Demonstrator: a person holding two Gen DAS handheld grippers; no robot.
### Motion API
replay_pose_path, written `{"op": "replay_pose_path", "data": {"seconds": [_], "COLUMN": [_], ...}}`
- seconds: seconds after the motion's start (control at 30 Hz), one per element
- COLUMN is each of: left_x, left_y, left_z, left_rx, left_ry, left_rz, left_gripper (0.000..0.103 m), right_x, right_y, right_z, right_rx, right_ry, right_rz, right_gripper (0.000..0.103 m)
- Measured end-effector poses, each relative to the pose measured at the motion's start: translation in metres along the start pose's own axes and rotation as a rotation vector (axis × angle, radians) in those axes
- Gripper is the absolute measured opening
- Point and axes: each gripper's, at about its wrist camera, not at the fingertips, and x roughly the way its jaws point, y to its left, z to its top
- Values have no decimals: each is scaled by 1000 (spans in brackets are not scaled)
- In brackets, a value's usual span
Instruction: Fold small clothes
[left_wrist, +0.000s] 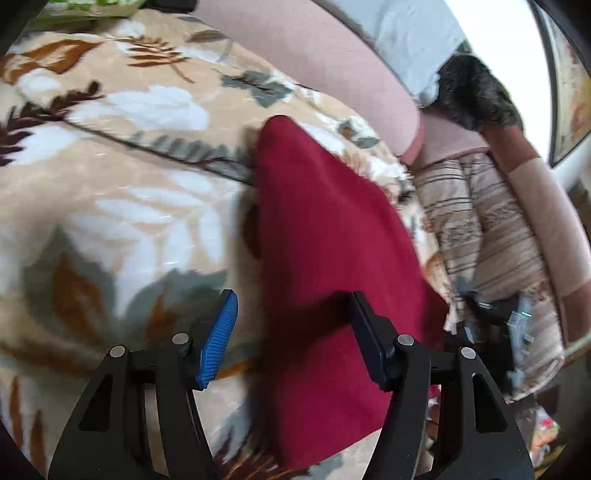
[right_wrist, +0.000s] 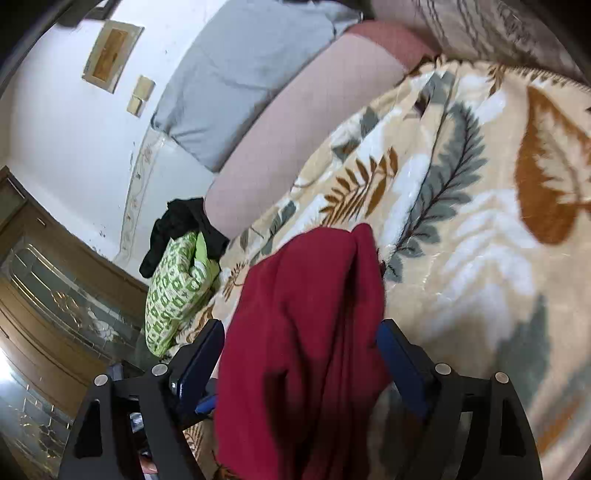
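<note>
While lying long and narrow on the leaf-print blanket (left_wrist: 129, 184) of the bed, looks like a red garment (left_wrist: 325, 221) folded lengthwise and laid flat so that the next fold can run across it. Runs away from both cameras toward the pink bolster (left_wrist: 314, 66), with one rounded end far from the left tool (left_wrist: 295, 332) and the near end under it.

Left tool: released, fingers spread, nothing pinched. Straddles the garment's long edge, blue pad (left_wrist: 221, 339) over bare blanket, the other finger over red cloth. Probably set that way to leave the cloth where it lies rather than drag it along.

Right tool (right_wrist: 303, 365): also released, fingers wide. Shows the red garment heaped and creased between them, filling most of the gap, yet with neither pad seen pressing on it. Judged as a let-go, with the cloth slack under its own weight.

Kept well apart from the other laundry, likely so that the working patch stays free: green printed cloth (right_wrist: 177, 288) and black garment (right_wrist: 184, 225) bunched at the blanket's edge by the bolster, striped cloth (left_wrist: 480, 229) off to the far side, grey pillow (right_wrist: 240, 74) against the wall.

Seems partway through: lengthwise fold done, cross fold and smoothing of the creased end not yet done.
</note>
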Motion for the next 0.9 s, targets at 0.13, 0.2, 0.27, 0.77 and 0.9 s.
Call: {"op": "replay_pose_path", "data": {"seconds": [0.13, 0.2, 0.27, 0.77, 0.9], "left_x": [12, 17, 21, -70, -80], "left_y": [0, -3, -8, -49, -17], "left_z": [-1, -3, -4, 0, -2], "left_rx": [5, 17, 39, 248, 180], "left_ry": [31, 35, 38, -137, -118], "left_rz": [-57, -75, -74, 180, 232], "left_gripper": [73, 78, 80, 49, 52], "right_x": [20, 25, 33, 36, 65], "right_y": [-21, -20, -16, 77, 93], "right_z": [4, 7, 5, -13, -35], "right_rx": [76, 79, 46, -197, -208], "right_ry": [47, 63, 112, 132, 196], "right_rz": [12, 65, 84, 121, 160], "right_gripper": [83, 86, 87, 37, 37]}}
